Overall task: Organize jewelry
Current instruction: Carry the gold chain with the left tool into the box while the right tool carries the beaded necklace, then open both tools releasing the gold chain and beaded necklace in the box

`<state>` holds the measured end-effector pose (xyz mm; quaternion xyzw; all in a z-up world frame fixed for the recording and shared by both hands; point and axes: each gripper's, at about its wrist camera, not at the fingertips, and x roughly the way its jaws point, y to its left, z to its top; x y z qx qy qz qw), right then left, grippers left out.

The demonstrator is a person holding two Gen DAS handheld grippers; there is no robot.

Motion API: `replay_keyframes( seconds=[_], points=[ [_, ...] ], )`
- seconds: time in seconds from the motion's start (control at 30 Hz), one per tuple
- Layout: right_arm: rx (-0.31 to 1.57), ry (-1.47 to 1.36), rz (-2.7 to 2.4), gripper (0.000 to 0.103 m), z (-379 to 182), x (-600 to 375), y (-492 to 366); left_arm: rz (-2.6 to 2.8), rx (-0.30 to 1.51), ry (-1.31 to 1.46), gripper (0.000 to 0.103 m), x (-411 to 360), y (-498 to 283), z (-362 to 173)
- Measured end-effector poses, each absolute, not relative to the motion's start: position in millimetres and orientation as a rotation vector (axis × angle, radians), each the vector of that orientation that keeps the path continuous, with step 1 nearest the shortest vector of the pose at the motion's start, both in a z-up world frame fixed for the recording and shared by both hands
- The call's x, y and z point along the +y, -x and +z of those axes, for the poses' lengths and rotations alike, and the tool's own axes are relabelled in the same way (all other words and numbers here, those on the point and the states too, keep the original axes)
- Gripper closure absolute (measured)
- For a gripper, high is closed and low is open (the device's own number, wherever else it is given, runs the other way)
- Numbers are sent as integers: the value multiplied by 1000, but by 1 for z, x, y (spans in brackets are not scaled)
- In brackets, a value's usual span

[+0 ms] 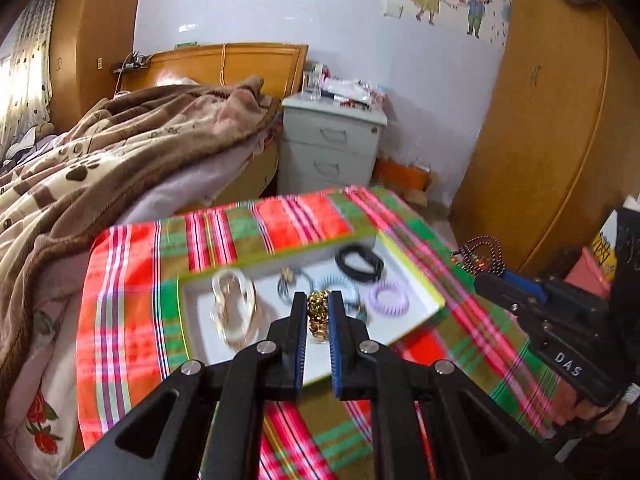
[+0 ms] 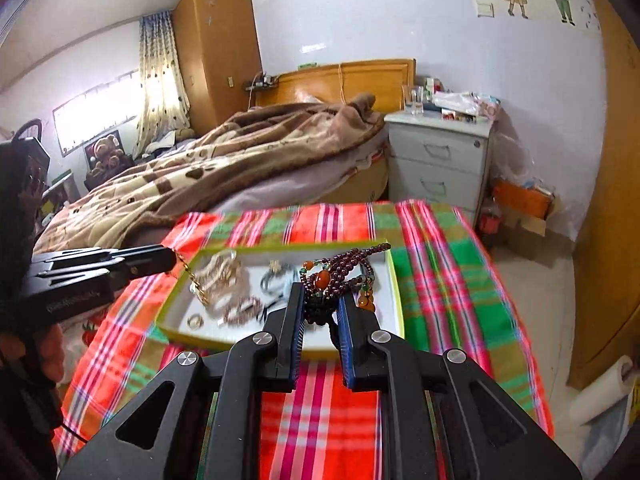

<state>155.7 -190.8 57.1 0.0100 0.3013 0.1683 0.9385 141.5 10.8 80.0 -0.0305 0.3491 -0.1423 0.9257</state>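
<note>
Left gripper (image 1: 318, 300): narrowed on a gold chain (image 1: 317, 312), held above the tray (image 1: 416, 280).
Tray, left view: clear bangle (image 1: 234, 306), black band (image 1: 359, 262), lilac coil (image 1: 389, 298) are contained.
Right gripper (image 2: 320, 304): closed on dark beads (image 2: 340, 266) over the tray's near edge.
Tray, right view: ring (image 2: 195, 321), bracelets (image 2: 224, 280) are seen inside.

Around the white tray (image 2: 396, 280), you have bare plaid cloth (image 2: 440, 280) on its right and near sides. Inside it, bracelets (image 2: 224, 280) crowd the left half. Behind the tray, bed (image 2: 240, 160) and nightstand (image 2: 440, 160) block passage.
</note>
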Motion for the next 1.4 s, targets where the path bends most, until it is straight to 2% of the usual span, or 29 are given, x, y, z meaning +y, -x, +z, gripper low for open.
replay_keyframes(
  seconds=[0.23,0.7,1.03,1.1,1.2,1.27,1.3,1.4],
  points=[
    [676,-34,398,87,43,-189,-195,-281,731,87,93,10,-168,73],
    [887,16,375,87,-26,-191,-236,-261,918,76,92,-13,-192,-10],
    [913,47,350,84,-32,-190,-237,-240,955,79,92,-13,-190,-24],
    [910,55,343,82,-31,-190,-235,-237,952,83,90,-12,-189,-24],
    [892,48,327,79,-27,-190,-232,-229,951,84,80,-10,-187,-22],
    [876,38,322,64,-23,-191,-228,-222,946,89,78,-8,-185,-20],
    [871,36,320,61,-21,-192,-227,-217,944,89,77,-8,-183,-18],
    [853,35,312,61,-14,-192,-221,-207,935,87,71,-7,-178,-14]
  ],
)
